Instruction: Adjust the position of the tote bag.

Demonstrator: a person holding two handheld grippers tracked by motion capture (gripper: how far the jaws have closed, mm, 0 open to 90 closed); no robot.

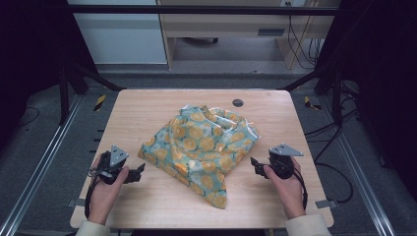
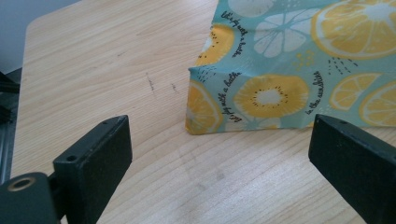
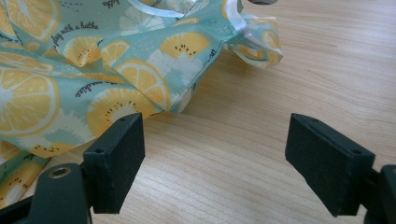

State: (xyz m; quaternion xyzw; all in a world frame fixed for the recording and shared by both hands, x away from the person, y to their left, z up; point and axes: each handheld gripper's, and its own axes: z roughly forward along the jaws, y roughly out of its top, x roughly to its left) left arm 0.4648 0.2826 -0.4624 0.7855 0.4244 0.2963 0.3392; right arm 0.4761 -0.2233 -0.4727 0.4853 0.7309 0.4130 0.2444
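A crumpled teal cloth (image 1: pixel 202 147) printed with yellow lemon slices lies in the middle of the wooden table (image 1: pixel 147 108). My left gripper (image 1: pixel 141 169) rests at the cloth's lower left, open, with a folded corner of the cloth (image 2: pixel 205 107) just ahead of its jaws and nothing between them. On the other side my right gripper (image 1: pixel 255 164) sits beside the cloth's right edge, also open. In the right gripper view the cloth (image 3: pixel 93 70) lies in front of the left jaw without touching it.
A dark round grommet (image 1: pixel 238 103) sits in the table near its far edge. Black frame posts stand at both sides of the table. Bare wood lies along the near edge and the far left.
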